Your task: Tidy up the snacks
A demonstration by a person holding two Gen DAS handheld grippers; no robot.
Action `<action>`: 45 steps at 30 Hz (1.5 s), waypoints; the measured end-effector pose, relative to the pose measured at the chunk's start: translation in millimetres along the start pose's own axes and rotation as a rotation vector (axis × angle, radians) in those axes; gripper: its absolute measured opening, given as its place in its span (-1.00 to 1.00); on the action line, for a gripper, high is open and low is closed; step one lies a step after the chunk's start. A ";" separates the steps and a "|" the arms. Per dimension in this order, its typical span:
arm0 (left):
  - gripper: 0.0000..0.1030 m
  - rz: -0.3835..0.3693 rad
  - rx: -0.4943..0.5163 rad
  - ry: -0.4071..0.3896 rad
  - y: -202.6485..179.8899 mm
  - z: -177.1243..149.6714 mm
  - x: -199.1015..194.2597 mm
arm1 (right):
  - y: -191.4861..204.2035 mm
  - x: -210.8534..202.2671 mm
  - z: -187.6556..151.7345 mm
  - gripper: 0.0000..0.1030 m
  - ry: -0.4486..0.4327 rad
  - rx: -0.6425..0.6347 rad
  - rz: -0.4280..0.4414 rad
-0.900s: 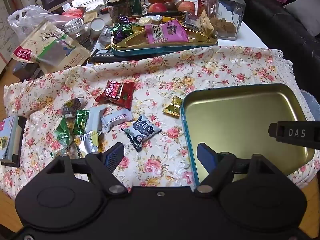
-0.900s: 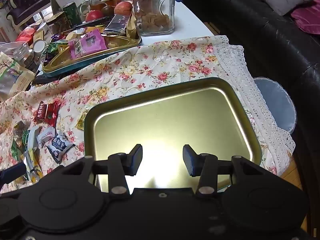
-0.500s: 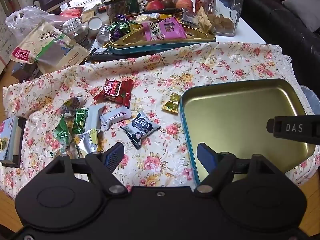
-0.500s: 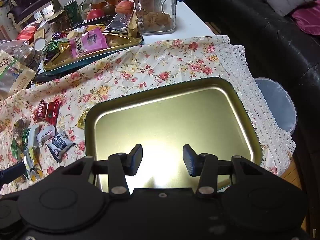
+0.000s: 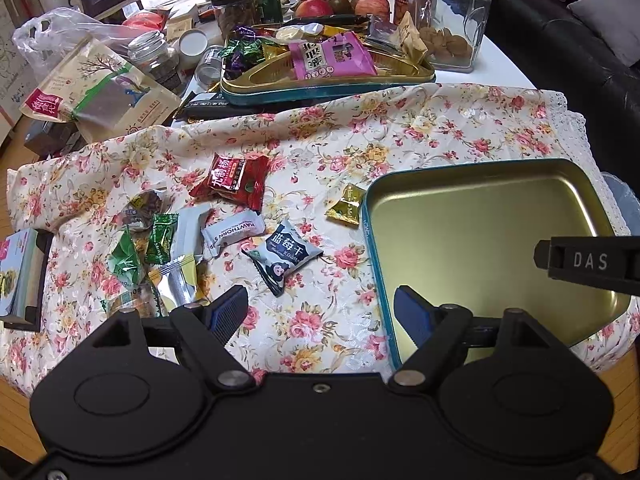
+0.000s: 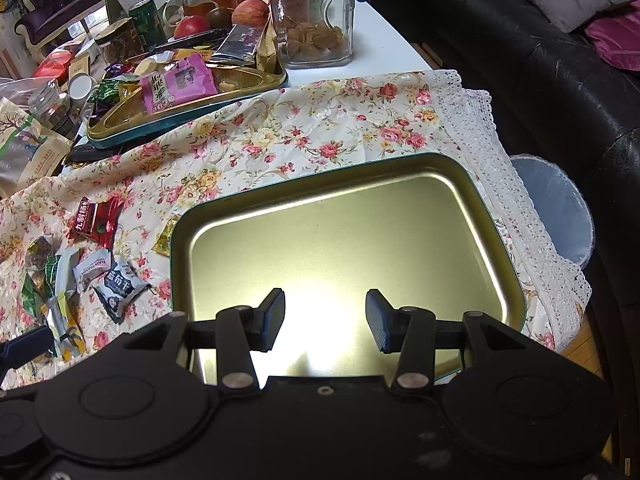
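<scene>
Several wrapped snacks lie loose on the floral cloth: a red packet (image 5: pixel 232 180), a white Hawthorn bar (image 5: pixel 232 232), a dark blue and white packet (image 5: pixel 284 254), a gold candy (image 5: pixel 346 210) and green candies (image 5: pixel 160 236). An empty gold tin tray (image 5: pixel 500 240) with a teal rim sits to their right. My left gripper (image 5: pixel 320 312) hovers open over the cloth near the tray's left edge, nothing between its fingers. My right gripper (image 6: pixel 326 314) hangs open and empty above the tray (image 6: pixel 360 232). The blue packet (image 6: pixel 120 286) and red packet (image 6: pixel 94 222) lie left of the tray.
A second tin (image 5: pixel 320 76) full of snacks stands at the back, with a glass jar (image 5: pixel 452 16), apples (image 5: pixel 314 6), cans and bags around it. A book (image 5: pixel 18 276) lies at the left edge. A black sofa (image 6: pixel 540 60) and a bin (image 6: pixel 556 208) are to the right.
The left view has slid a little nearer and leftward over the cloth, so the snacks appear slightly lower. The right gripper has hardly moved above the tray. Both stay open.
</scene>
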State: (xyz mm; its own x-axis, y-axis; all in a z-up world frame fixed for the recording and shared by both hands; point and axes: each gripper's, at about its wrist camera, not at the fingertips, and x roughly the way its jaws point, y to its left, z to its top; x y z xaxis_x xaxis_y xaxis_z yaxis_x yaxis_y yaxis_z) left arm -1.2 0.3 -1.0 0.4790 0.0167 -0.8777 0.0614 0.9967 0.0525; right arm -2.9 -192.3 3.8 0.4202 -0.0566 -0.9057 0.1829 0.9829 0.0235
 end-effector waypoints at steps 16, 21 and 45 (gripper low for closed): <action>0.57 0.005 -0.007 0.004 0.8 0.5 -0.1 | 0.2 -0.3 -0.5 -0.09 0.003 -0.007 0.000; 0.57 0.000 -0.007 0.001 0.5 0.9 -1.1 | 0.1 0.8 0.7 -0.09 0.005 -0.009 -0.002; 0.57 0.003 -0.028 -0.026 2.1 2.3 -9.6 | -2.1 6.8 1.9 -0.10 0.028 0.029 -0.008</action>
State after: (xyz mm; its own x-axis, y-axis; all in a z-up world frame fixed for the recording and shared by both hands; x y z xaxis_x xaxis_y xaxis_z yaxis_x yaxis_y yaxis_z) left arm -3.6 2.0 8.7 0.5016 0.0177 -0.8649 0.0354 0.9985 0.0410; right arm 1.3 -195.1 -1.6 0.3938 -0.0590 -0.9173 0.2121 0.9768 0.0282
